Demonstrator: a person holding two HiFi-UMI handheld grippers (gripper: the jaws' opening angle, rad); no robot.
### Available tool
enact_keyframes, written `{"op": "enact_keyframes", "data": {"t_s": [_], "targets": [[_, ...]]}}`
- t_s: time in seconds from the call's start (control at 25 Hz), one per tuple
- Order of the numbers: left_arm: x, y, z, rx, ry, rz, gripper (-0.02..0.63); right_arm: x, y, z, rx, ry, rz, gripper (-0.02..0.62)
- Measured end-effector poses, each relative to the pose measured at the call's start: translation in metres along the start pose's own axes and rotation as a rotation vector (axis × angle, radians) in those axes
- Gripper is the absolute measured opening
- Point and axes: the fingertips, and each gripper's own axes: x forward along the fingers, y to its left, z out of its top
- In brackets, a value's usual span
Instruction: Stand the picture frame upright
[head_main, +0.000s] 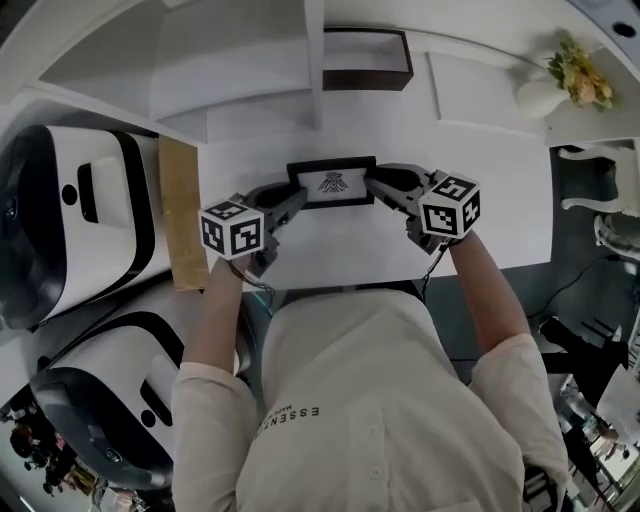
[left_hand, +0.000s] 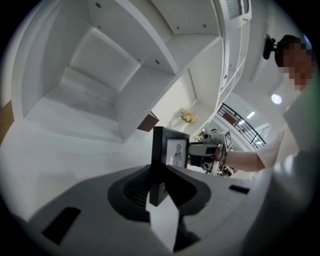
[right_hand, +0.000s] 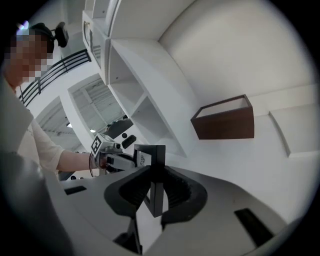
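Note:
The picture frame (head_main: 331, 182) is black, with a white mat and a small drawing, and is held by both ends over the white table (head_main: 490, 220). My left gripper (head_main: 293, 193) is shut on its left end, and my right gripper (head_main: 371, 186) is shut on its right end. In the left gripper view the frame's edge (left_hand: 159, 150) runs between the jaws, with the right gripper (left_hand: 206, 149) beyond it. The right gripper view shows the frame (right_hand: 155, 161) clamped edge-on and the left gripper (right_hand: 114, 158) behind it. I cannot tell whether its lower edge touches the table.
An open brown box (head_main: 366, 60) stands at the back of the table beside a white shelf unit (head_main: 240, 60). A white vase of flowers (head_main: 565, 82) sits at the far right. Two white-and-black machines (head_main: 70, 220) and a cardboard strip (head_main: 178, 212) border the left edge.

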Motion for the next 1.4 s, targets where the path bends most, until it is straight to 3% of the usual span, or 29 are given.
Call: {"op": "enact_keyframes", "data": {"t_s": [0.16,0.56,0.84,1.2,1.4], "targets": [[0.001,0.016,0.02,0.031,-0.011,0.031,0.074,0.014,-0.013,0.015,0.002,-0.02,-0.041,0.088],[0.014,0.061,0.051,0.154,0.013,0.137,0.074,0.05,-0.049,0.037,-0.157,0.007,-0.248,0.089],[0.017,0.084,0.059,0.159,0.005,0.197,0.075,0.069,-0.062,0.041,-0.178,0.019,-0.337,0.087],[0.023,0.096,0.064,0.285,0.054,0.231,0.08,0.08,-0.075,0.039,-0.223,0.063,-0.438,0.087],[0.026,0.106,0.064,0.297,0.086,0.253,0.084,0.082,-0.075,0.039,-0.242,0.062,-0.458,0.097]]}}
